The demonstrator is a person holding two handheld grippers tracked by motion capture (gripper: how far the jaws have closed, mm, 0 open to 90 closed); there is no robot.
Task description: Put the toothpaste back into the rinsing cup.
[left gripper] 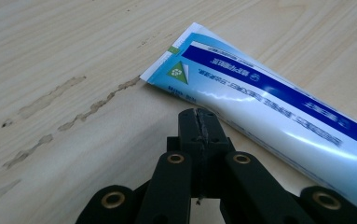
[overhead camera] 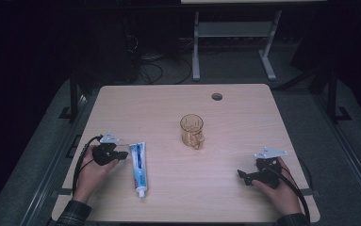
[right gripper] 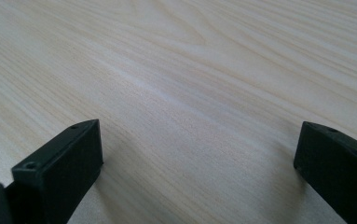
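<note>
My left tongs (left gripper: pixel 199 122), closed empty, sit beside the toothpaste tube (left gripper: pixel 260 100); I must open before straddling it. Right tongs (right gripper: pixel 199 154) wide.

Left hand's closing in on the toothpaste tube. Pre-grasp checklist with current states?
1. Left gripper open for the grasp: not ok, jaws shut.
2. Tube lying flat on the table: ok.
3. Left gripper beside the tube's flat crimped end: ok.
4. Tube cap on: ok.
5. Cup apart from the tube: ok.
6. Right gripper open, nothing between its jaws: ok.
</note>
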